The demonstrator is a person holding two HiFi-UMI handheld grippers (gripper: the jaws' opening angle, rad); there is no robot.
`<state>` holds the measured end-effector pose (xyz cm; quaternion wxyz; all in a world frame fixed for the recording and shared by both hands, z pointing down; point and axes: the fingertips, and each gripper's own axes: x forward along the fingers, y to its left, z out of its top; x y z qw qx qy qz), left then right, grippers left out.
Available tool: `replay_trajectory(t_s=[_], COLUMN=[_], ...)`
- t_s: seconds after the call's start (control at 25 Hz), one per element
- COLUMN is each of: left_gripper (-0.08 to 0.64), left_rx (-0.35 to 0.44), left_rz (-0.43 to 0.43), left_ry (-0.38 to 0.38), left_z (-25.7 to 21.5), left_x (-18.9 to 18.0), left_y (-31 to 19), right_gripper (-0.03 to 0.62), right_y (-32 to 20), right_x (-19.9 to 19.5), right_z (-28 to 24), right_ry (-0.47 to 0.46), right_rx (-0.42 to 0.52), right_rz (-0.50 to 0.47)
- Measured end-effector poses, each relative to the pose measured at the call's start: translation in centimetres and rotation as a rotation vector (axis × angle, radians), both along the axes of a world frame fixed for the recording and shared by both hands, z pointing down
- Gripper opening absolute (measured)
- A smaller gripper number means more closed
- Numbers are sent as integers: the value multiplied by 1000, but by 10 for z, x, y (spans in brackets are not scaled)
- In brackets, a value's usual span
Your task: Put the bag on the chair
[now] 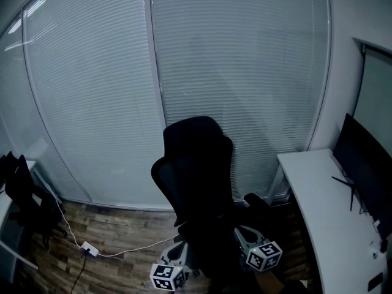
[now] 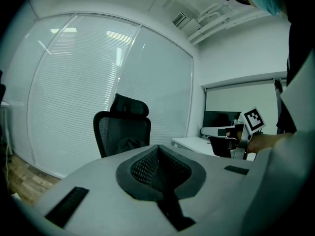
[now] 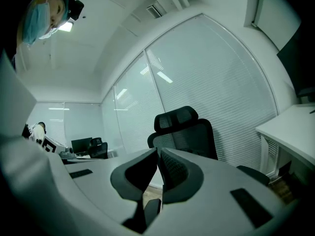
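The left tongs [image 2: 157,149] were shut tight, with nothing between them. Ahead stood the chair [image 2: 122,127]. The bag [image 2: 130,144] seemed to be the dark bundle lying on its seat, though it was too dim to be sure. The right tongs [image 3: 158,152] were all but shut and also empty. A nudge from either could swivel the chair and spill the bag onto the floor [image 1: 122,231].

Chair [image 1: 199,182] fills centre, high back blocking. White tabletop [image 1: 318,207] hems the right. Open floor [image 1: 122,228] left, crossed by cable [image 1: 128,251]. Glass wall [image 1: 233,72] far.
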<state>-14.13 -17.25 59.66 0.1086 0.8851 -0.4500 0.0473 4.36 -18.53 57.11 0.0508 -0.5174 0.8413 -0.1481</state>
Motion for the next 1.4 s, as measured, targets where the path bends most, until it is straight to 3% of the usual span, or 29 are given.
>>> replay_trajectory(t_s=[1.4], left_gripper=[20], left_rx=[-20], left_rz=[-26], left_ry=[9], left_z=[-6], left_x=[51], left_y=[30], right_gripper=[48], right_y=[29], right_x=[19], right_z=[8], right_ry=[42], right_rx=[-33], right_rz=[-115])
